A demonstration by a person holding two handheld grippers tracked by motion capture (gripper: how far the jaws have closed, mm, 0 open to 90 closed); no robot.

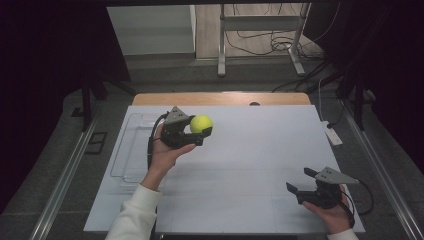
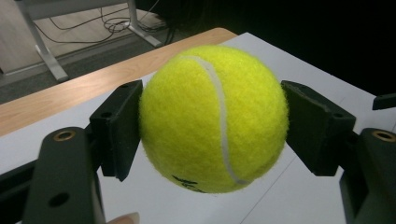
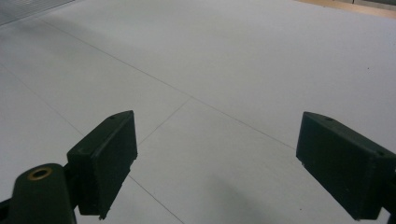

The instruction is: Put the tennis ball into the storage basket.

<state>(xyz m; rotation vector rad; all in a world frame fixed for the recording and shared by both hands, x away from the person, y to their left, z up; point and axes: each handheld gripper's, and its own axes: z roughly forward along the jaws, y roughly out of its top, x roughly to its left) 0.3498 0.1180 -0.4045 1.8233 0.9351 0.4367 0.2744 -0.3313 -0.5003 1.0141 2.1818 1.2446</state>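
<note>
Right gripper fingers spread empty, left gripper fingers clamping tennis ball

You are working with one fuzzy yellow-green tennis ball, one clear plastic rectangular tray and one white tabletop. You are holding two black grippers: the left gripper and the right gripper.

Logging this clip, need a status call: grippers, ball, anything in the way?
Left gripper shut on tennis ball, held above the white table. Right gripper open, empty. Clear tray at left, nothing blocking.
</note>
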